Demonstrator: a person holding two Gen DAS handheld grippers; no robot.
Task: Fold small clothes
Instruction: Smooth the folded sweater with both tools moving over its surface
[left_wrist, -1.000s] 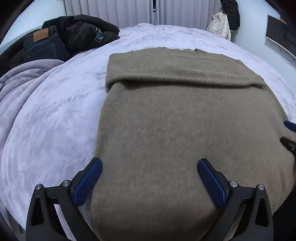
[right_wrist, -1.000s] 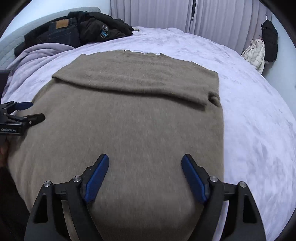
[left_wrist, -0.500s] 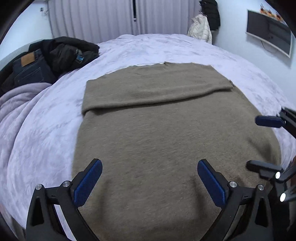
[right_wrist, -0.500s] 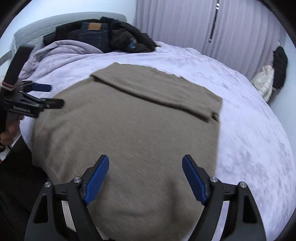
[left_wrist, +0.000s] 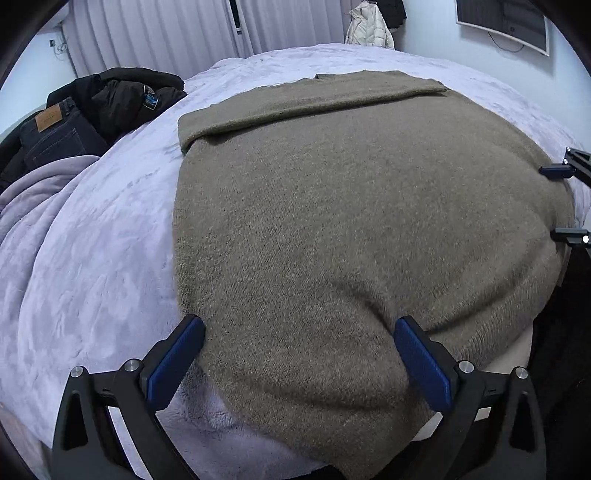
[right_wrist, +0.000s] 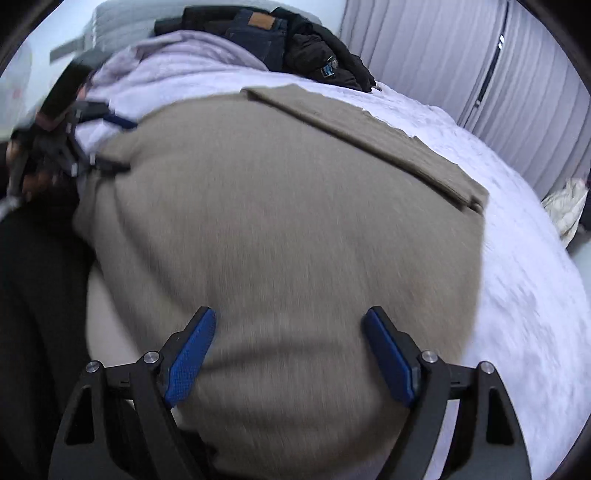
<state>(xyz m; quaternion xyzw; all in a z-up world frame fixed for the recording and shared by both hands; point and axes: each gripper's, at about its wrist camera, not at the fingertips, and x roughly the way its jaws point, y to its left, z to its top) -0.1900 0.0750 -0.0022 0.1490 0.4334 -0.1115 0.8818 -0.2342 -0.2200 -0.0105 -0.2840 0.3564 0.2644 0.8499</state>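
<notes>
An olive-brown knit sweater (left_wrist: 351, 221) lies flat on the lilac bed cover (left_wrist: 92, 258), its far part folded over in a band (left_wrist: 314, 99). Its near hem hangs over the bed's edge. My left gripper (left_wrist: 299, 332) is open, its blue pads (left_wrist: 177, 358) straddling the hem near the sweater's left corner, with no cloth pinched. In the right wrist view, my right gripper (right_wrist: 290, 325) is also open over the sweater (right_wrist: 295, 206) near its right hem corner. Each gripper shows at the edge of the other's view: the right gripper (left_wrist: 565, 199), the left gripper (right_wrist: 110, 144).
Dark jeans and a black jacket (left_wrist: 85, 114) are piled at the bed's far left beside a bunched lilac blanket (left_wrist: 33, 210). Curtains (left_wrist: 155, 40), a hanging white coat (left_wrist: 369, 27) and a wall screen (left_wrist: 502, 20) lie beyond. A hand (right_wrist: 29, 181) holds the left gripper.
Both views have rolled and shifted over the sweater. Its near hem and the bed's edge now show below the fingers. Both grippers stay open.
</notes>
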